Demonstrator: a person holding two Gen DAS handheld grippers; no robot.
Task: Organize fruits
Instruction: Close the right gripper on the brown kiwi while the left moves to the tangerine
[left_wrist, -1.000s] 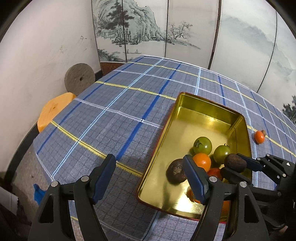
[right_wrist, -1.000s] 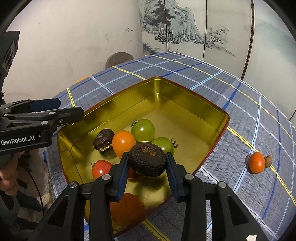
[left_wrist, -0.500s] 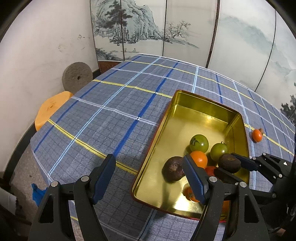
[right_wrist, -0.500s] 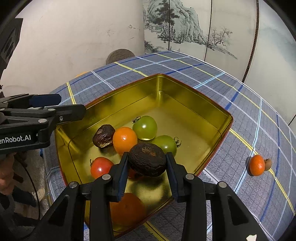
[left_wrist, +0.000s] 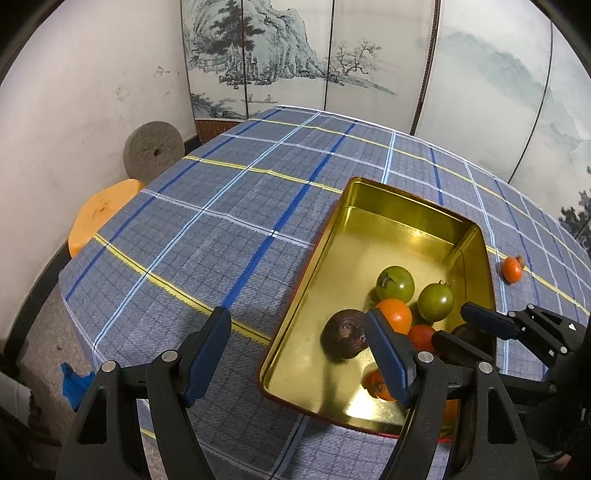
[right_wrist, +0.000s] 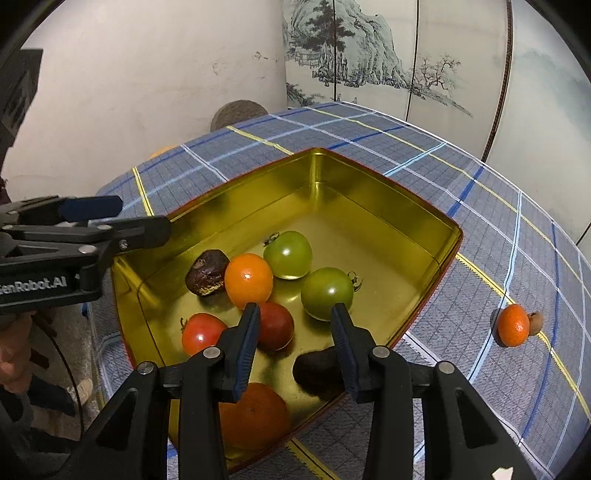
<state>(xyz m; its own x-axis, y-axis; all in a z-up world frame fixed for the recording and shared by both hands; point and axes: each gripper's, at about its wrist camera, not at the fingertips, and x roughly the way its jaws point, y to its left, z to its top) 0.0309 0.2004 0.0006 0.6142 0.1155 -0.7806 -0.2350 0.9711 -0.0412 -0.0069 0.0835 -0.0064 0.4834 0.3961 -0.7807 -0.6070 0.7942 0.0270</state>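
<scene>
Right gripper (right_wrist: 293, 325) hangs over the gold tin (right_wrist: 388, 206), jaws apart and empty. The lone tangerine (right_wrist: 512, 325) sits on the desk off to their right, well apart. Left gripper (left_wrist: 297, 332) gapes empty, farther off.

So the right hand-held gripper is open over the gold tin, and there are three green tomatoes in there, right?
Not quite: the right wrist view shows two green tomatoes, one farther back and one nearer. The rest holds: the right hand-held gripper is open over the gold tin.
</scene>
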